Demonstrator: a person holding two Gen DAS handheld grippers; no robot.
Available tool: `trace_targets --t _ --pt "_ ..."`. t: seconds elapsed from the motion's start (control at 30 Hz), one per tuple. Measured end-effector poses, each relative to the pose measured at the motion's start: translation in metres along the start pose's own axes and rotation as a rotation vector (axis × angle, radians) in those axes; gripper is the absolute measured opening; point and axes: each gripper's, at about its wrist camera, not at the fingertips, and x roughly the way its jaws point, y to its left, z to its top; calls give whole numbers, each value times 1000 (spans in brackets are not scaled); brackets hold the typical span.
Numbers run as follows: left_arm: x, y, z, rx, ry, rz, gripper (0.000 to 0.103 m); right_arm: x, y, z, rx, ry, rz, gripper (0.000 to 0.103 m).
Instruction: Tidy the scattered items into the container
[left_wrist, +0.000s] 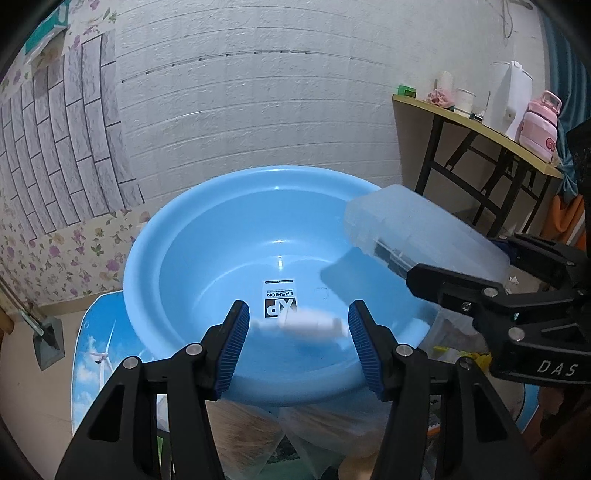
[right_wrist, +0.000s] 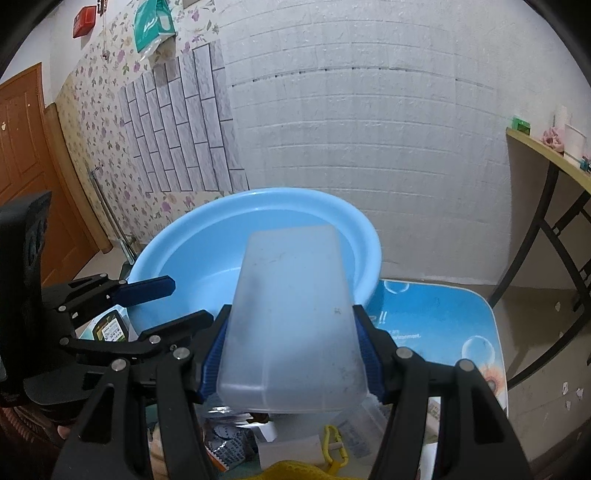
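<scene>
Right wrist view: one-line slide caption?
Right gripper clamps a frosted plastic box above the blue basin, clutter on the table below.

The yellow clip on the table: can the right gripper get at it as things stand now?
Probably not. The right gripper is shut on a frosted plastic box, so its jaws are full. The yellow clip lies uncovered below it, but the box must go into the blue basin first.

Two handheld grippers, both matte black plastic. The left gripper (left_wrist: 298, 343) has angular, triangular-cutout arms joined by round silver rivets, ending in ribbed blue pads (left_wrist: 232, 349). The right gripper (right_wrist: 291, 350) matches it: black linkage arms, silver pivots, blue ribbed pads (right_wrist: 212, 363). White letters "DAS" mark the right gripper's black body.
</scene>
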Motion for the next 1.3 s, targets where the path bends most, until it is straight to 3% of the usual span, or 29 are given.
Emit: trace_targets --t 1.3 --pt "-42 0 -18 -58 -27 -13 58 -35 6 -11 11 -32 -26 62"
